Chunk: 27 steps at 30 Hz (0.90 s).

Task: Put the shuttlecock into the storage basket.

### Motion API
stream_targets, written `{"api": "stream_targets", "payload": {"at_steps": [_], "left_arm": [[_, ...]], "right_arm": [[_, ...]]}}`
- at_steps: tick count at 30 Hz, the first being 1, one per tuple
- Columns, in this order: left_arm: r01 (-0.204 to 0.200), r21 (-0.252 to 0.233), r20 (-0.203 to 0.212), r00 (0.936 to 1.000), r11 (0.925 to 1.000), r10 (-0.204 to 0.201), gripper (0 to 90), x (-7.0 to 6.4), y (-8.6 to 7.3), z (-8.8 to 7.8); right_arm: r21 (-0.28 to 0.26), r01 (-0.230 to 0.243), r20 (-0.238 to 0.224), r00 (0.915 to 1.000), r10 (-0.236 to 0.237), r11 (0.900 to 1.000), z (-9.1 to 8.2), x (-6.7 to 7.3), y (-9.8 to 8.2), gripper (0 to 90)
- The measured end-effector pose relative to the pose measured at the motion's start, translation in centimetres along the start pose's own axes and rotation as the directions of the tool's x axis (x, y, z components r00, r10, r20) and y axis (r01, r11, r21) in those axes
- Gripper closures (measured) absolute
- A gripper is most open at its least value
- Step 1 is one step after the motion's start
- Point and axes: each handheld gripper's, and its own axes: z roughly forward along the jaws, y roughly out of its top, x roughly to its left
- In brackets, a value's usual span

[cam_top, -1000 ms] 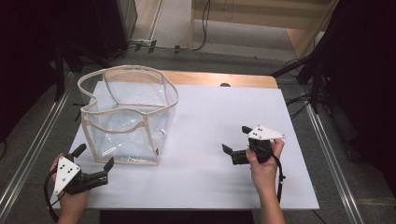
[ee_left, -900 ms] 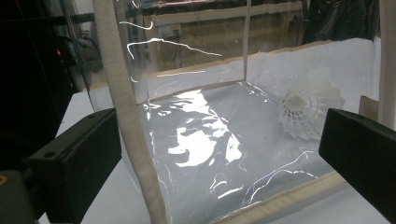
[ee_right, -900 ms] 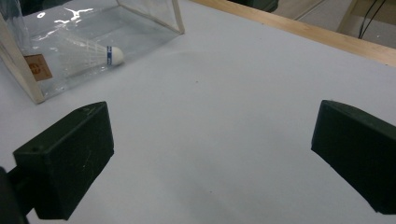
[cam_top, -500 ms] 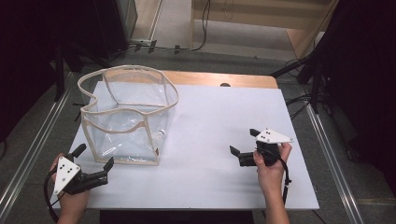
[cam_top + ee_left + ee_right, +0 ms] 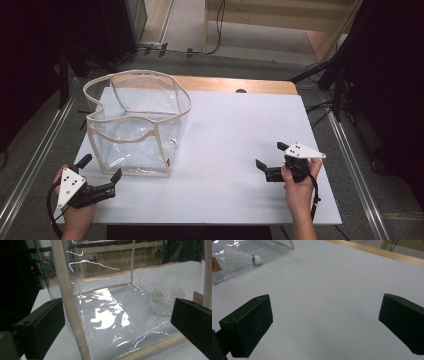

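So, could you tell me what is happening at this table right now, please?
A person holds a hand-held gripper in each hand over a white table. The left hand-held gripper sits open at the near corner of a clear plastic bag with beige trim, touching nothing. A white shuttlecock lies inside the bag on its floor. The right hand-held gripper is open too, over bare tabletop well away from the bag.

A lab-style recording space: a white worktop [image 5: 235,130] ringed by black curtains [image 5: 390,75], metal floor rails [image 5: 352,165] and loose cables [image 5: 215,47] on a grey floor
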Motion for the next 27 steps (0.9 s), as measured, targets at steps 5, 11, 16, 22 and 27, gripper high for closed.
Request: {"api": "stream_targets", "payload": {"at_steps": [5,11,16,22,27], "left_arm": [[0.000,0.000,-0.001,1.0000,1.0000,0.000,0.0,0.0,0.0,0.0],[0.000,0.000,-0.002,1.0000,1.0000,0.000,0.0,0.0,0.0,0.0],[-0.001,-0.001,-0.002,1.0000,1.0000,0.001,0.0,0.0,0.0,0.0],[0.001,-0.001,-0.001,1.0000,1.0000,-0.001,0.0,0.0,0.0,0.0],[0.005,-0.003,-0.001,1.0000,1.0000,-0.005,0.0,0.0,0.0,0.0]], "right_arm": [[0.004,-0.016,0.009,0.9998,0.016,1.000,-0.5,-0.5,-0.9,0.0],[0.005,-0.021,0.019,0.9996,0.021,1.000,-1.2,-1.0,-1.7,0.0],[0.002,-0.034,0.031,0.9990,0.034,0.999,-1.8,-1.4,-2.2,0.0],[-0.006,-0.041,0.039,0.9984,0.042,0.999,-2.3,-2.0,-3.1,0.0],[-0.025,-0.057,0.048,0.9972,0.058,0.998,-2.6,-2.6,-3.9,0.0]]}}
